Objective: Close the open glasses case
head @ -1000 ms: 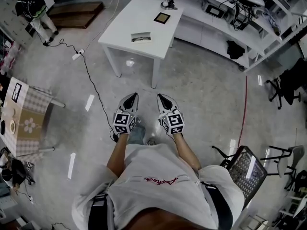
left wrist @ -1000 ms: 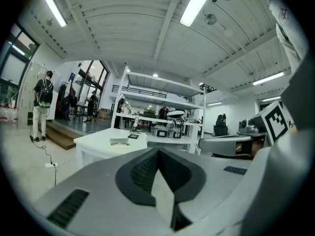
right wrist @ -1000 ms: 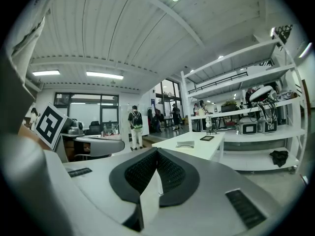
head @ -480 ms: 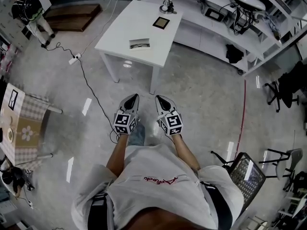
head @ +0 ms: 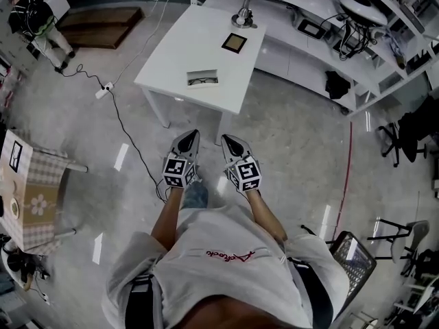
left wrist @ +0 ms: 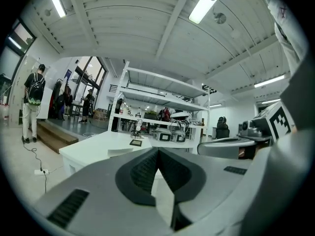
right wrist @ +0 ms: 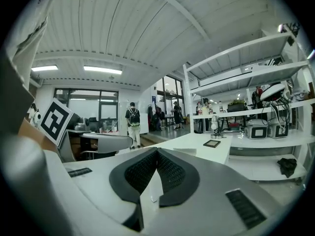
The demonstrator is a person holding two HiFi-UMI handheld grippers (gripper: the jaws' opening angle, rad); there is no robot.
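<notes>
Case (head: 203, 79) on counter (head: 173, 53) at 12 o'clock sits nearer than before, so it's only the approach. Left gripper (head: 191, 137) and right gripper (head: 228, 140) jaws are pressed together, empty.

Plain wht table (head: 206, 46), top & legs. On it: glasses case (head: 203, 79) pale grey-wht w/ darker inside; square frame (head: 234, 43) w/ blk rim, tan centre. Round the table, floor (head: 295, 136) is grey, speckled, glossy. R of table: thin red line (head: 350, 149). L of table: blk cable (head: 130, 132); side table (head: 45, 160) w/ checked cloth & tan floral panel. Near side of table: left gripper (head: 191, 137) & right gripper (head: 228, 140), both silver-grey w/ blk pads, cubes w/ blk-wht square markers; shirt (head: 226, 279) wht w/ red script.
</notes>
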